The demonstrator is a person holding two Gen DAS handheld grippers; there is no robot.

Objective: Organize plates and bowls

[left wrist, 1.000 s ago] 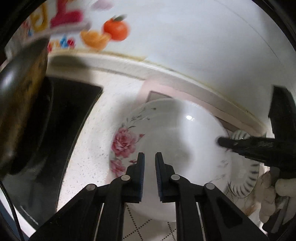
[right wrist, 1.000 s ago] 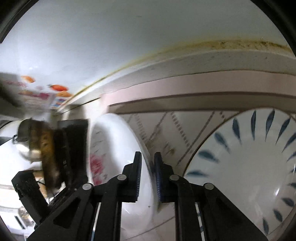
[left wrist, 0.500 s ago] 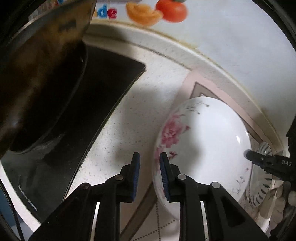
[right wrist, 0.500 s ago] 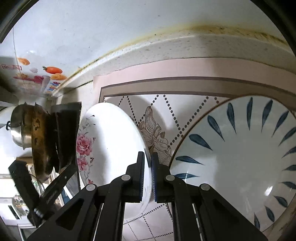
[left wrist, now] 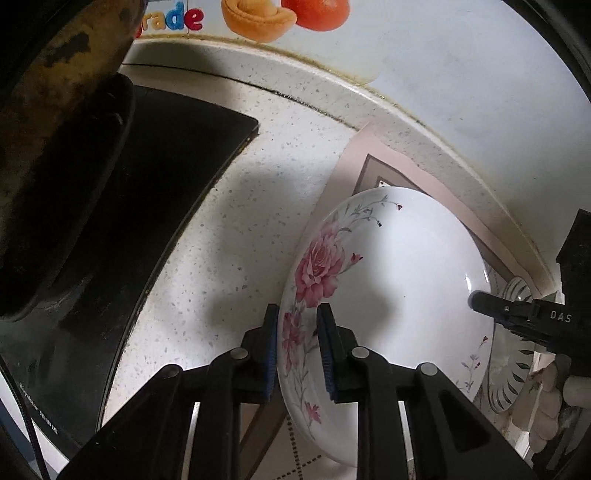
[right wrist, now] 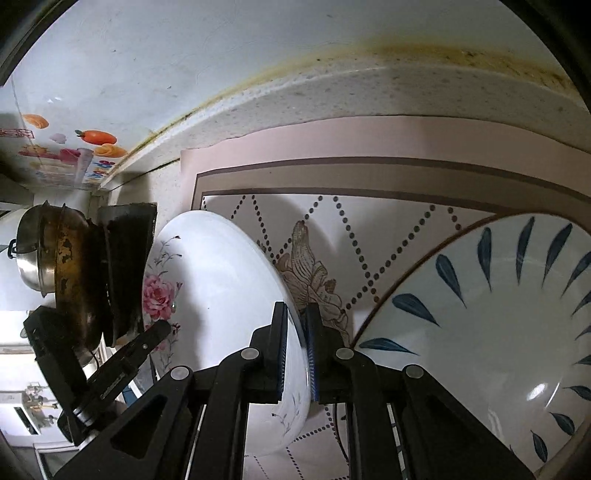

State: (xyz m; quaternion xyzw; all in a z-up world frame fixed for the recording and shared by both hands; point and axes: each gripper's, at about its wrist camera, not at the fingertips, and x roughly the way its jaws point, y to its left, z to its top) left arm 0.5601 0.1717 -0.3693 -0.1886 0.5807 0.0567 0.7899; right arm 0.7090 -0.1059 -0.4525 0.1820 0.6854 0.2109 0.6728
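Observation:
A white plate with pink roses (left wrist: 399,280) lies on a patterned mat (right wrist: 332,229) on the counter. My left gripper (left wrist: 295,332) has one jaw on each side of the plate's left rim, with a small gap showing. My right gripper (right wrist: 295,339) is shut on the opposite rim of the same plate (right wrist: 221,295); its fingertip (left wrist: 484,301) shows in the left wrist view. A larger white plate with blue leaf marks (right wrist: 498,332) sits to the right on the mat.
A black cooktop (left wrist: 122,229) with a worn dark pan (left wrist: 48,147) lies left of the plates. A steel pot (right wrist: 33,258) stands further left. The wall with fruit stickers (left wrist: 288,14) runs behind the speckled counter (left wrist: 236,236).
My left gripper moved left off the plate's middle to its left rim and opened around it. My right gripper closed onto the right rim.

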